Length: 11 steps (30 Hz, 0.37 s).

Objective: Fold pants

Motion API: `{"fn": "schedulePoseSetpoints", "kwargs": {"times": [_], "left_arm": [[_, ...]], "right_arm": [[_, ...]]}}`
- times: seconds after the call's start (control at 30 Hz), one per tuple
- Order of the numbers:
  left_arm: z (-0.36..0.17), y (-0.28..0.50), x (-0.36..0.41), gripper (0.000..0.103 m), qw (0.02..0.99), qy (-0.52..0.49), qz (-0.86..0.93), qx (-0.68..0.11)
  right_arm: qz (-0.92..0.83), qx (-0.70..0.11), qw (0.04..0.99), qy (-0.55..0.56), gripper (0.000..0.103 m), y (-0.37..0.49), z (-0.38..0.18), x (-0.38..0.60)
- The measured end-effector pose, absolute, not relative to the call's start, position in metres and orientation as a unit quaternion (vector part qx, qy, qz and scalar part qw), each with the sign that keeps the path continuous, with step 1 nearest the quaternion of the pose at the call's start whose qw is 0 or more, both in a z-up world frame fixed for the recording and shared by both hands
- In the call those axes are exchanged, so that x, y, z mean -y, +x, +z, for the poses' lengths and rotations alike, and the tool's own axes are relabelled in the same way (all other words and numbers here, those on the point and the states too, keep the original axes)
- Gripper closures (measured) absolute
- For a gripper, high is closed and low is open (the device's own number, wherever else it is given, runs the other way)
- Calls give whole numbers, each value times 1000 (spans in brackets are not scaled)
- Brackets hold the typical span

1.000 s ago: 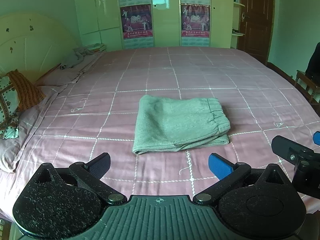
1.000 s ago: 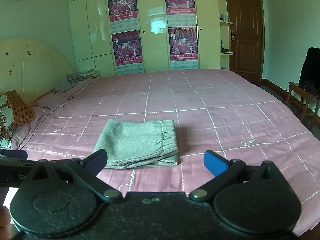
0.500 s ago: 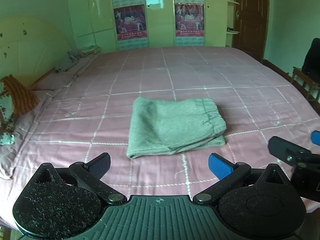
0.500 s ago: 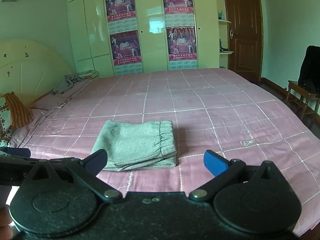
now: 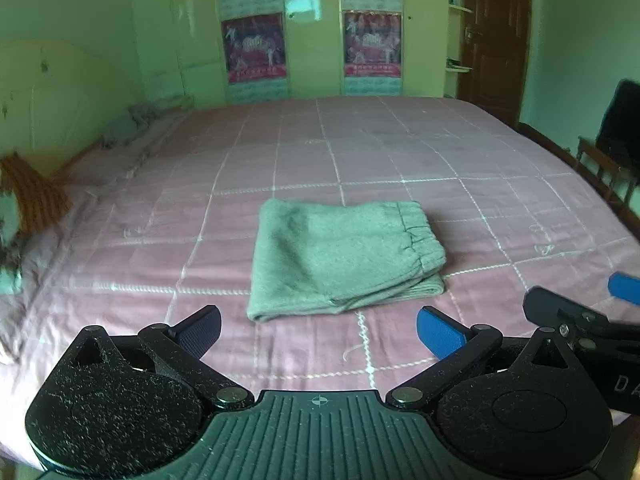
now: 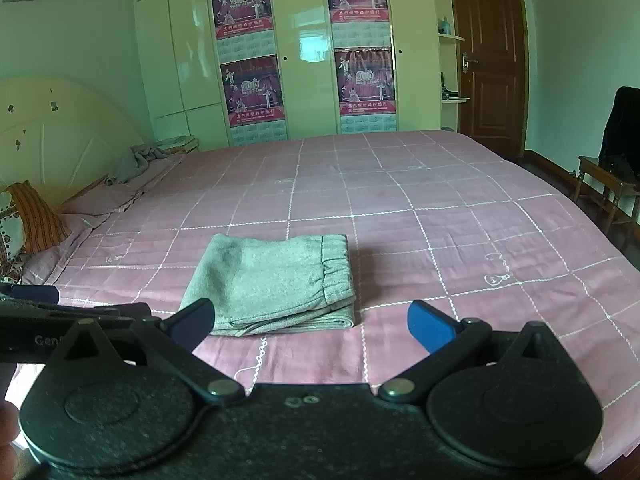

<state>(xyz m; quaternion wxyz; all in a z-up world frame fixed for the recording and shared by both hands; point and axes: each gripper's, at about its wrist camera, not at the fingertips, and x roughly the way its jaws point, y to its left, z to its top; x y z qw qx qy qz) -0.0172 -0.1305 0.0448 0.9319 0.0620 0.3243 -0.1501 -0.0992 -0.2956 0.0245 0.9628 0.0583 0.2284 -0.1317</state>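
The grey pants (image 5: 344,256) lie folded into a compact rectangle on the pink checked bedspread (image 5: 400,152), elastic waistband on the right. They also show in the right wrist view (image 6: 272,284). My left gripper (image 5: 318,330) is open and empty, held just short of the pants' near edge. My right gripper (image 6: 310,320) is open and empty, also near the pants' front edge. The right gripper's fingers (image 5: 568,312) show at the right edge of the left wrist view. Neither gripper touches the pants.
A cream headboard (image 6: 60,140) and pillows (image 6: 32,216) are on the left. Crumpled grey cloth (image 6: 140,160) lies at the bed's far left corner. Wardrobes with posters (image 6: 304,52) stand behind, a brown door (image 6: 488,60) and a wooden chair (image 6: 608,188) on the right.
Both grippers have drawn back and lifted slightly from the folded pants, staying open. The pants have not moved.
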Motion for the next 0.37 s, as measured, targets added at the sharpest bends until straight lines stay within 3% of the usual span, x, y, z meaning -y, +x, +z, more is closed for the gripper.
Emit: {"fn": "schedulePoseSetpoints", "kwargs": {"times": [0.37], "left_arm": [[46, -20, 133, 0, 944, 73, -150, -284]], "right_arm": [[-130, -226, 964, 56, 1, -98, 23, 295]]}}
